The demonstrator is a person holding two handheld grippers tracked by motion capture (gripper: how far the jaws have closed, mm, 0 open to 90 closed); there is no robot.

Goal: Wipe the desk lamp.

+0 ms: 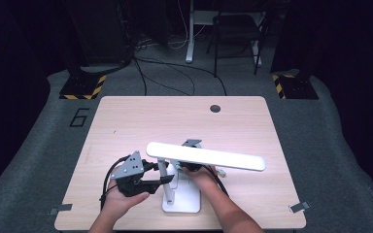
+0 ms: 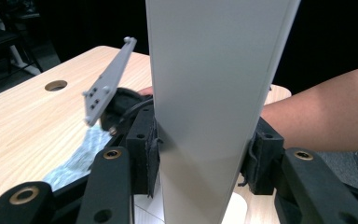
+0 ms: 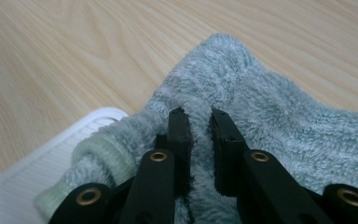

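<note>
Work: wiping a lamp [image 1: 205, 158] with a cloth [image 3: 270, 121]; judged midway.
Done: lamp steadied; cloth brought to the base [image 3: 37, 154].
Left: probably most of the wiping, base and head.
Left hand-held gripper [image 2: 200, 154]: half open, pads clamped on the lamp's flat post [image 2: 214, 93].
Right hand-held gripper [image 3: 199, 135]: nearly closed, pinching a fold of cloth.
Lamp: upright at the near middle of the desk [image 1: 126, 116].
Cloth: at the lamp's foot, touching the base.

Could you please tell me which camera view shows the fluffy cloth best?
The right gripper view: the pale blue-green cloth lies close up, with the right gripper pinching its pile beside the lamp base. The left gripper view shows a scrap of it behind a jaw; the high view hides it under the lamp head.
</note>
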